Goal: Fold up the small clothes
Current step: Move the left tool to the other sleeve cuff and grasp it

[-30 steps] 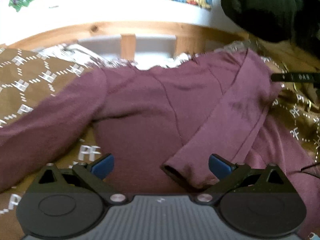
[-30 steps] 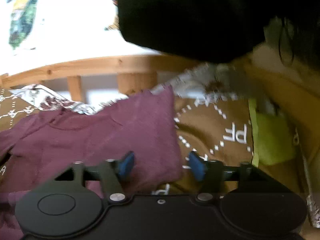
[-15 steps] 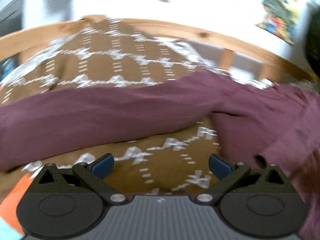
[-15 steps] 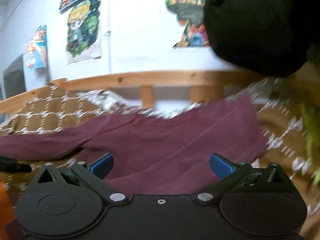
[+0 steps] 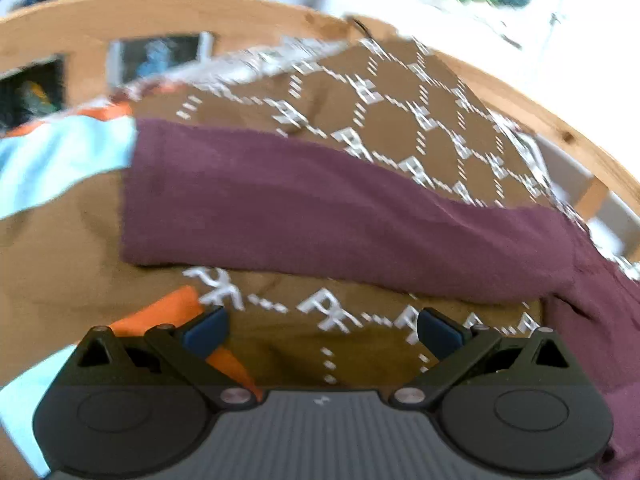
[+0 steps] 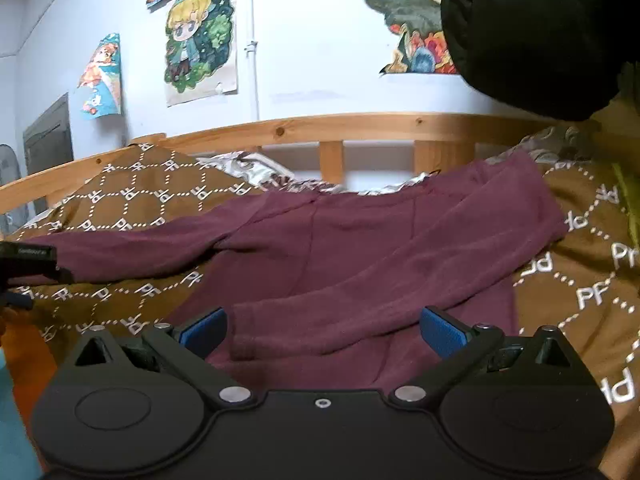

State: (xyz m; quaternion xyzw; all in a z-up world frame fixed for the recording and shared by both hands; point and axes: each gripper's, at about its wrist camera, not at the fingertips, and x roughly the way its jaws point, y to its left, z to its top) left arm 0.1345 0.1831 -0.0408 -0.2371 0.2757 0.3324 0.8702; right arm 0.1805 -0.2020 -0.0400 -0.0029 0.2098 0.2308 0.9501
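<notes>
Claws both spread: right claw point(image 6: 323, 332) released shirt point(image 6: 360, 248); left claw point(image 5: 322, 332) swung toward its sleeve point(image 5: 320, 216).

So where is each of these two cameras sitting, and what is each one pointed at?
Left wrist view: sits on the left claw, looking down over its open blue pads at one outstretched sleeve on the brown patterned blanket.
Right wrist view: sits on the right claw, also open, facing the maroon top, the wooden bed rail and the postered wall.
Shared: both see the same maroon top and blanket; the left claw's tip shows at the right view's left edge.
</notes>
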